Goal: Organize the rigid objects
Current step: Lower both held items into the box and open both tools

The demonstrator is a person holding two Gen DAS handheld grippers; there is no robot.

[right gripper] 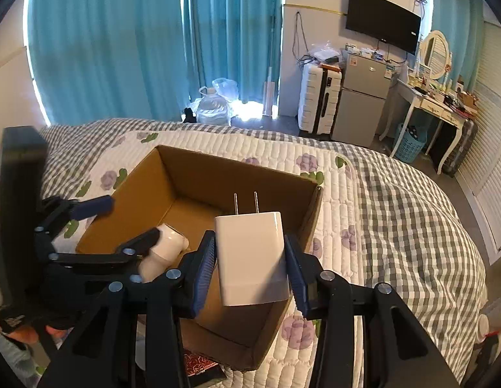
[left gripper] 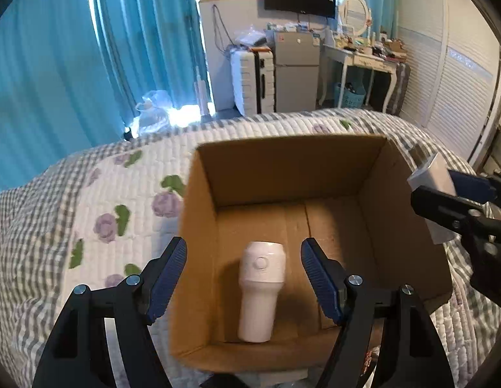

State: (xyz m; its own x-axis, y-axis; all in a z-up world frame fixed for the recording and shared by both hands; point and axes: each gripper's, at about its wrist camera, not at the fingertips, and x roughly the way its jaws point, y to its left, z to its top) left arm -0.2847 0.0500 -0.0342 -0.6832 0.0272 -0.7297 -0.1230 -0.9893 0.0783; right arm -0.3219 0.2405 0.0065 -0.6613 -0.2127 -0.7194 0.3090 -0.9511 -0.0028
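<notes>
An open cardboard box (left gripper: 282, 174) sits on a bed covered by a quilted floral bedspread (left gripper: 121, 194) with a grey gingham border. On the box floor lies a white cylindrical device (left gripper: 260, 291) with a round button on its wider end (what it is exactly cannot be told), resting near the box's near wall.

The left tongs (left gripper: 244, 278) hang over the box with their blue-padded fingers spread wide on either side of the white device, touching nothing. In the right wrist view the same tongs (right gripper: 121, 223) show at the left edge of the box, one finger in front of the device (right gripper: 166, 249).

The right tongs (right gripper: 250, 258) are clamped on a white wall charger (right gripper: 252, 255), its two metal prongs pointing up and away from the camera, the pads pressing its two side faces. The charger is held above the near right part of the box (right gripper: 237, 168), not resting on anything. From the left wrist view, the charger (left gripper: 431, 177) and the right tongs (left gripper: 444, 187) appear at the right, just beyond the box's right wall.

Behind the bed stand teal curtains (right gripper: 121, 48), a white suitcase (right gripper: 318, 97) and a small grey fridge (right gripper: 363, 97).
</notes>
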